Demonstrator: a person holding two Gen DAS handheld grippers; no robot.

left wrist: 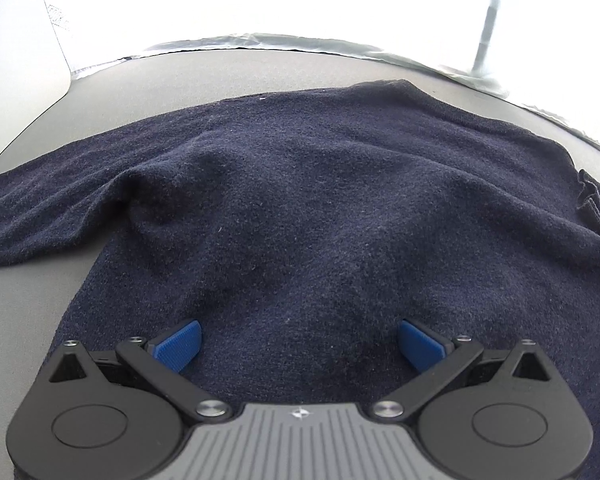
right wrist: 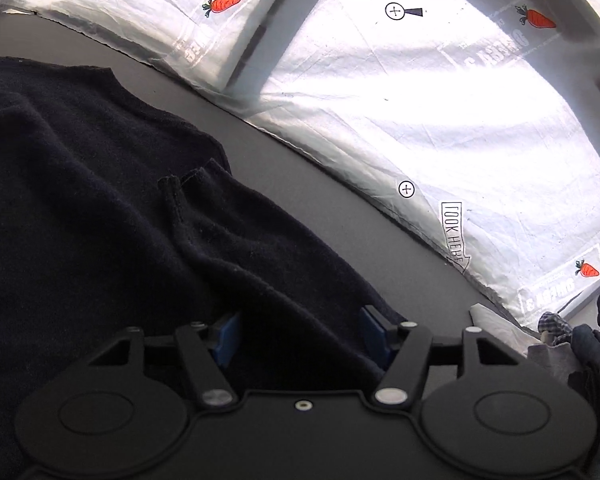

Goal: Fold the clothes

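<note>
I see the dark navy knit sweater (left wrist: 320, 200) spread across the grey table (left wrist: 228, 72), filling mid-frame. My left gripper (left wrist: 300, 344) hovers released over its lower centre. My right gripper (right wrist: 300, 336) is spread wide around a raised fold

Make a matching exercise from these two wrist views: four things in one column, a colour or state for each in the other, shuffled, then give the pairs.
Things:
1. sweater
2. left tongs
3. table
4. printed sheet

Colour or state:
A. white, with orange carrots
B. open, over the knit
C. dark navy, spread out with wrinkles
D. plain grey surface

Pairs: 1-C, 2-B, 3-D, 4-A
</note>
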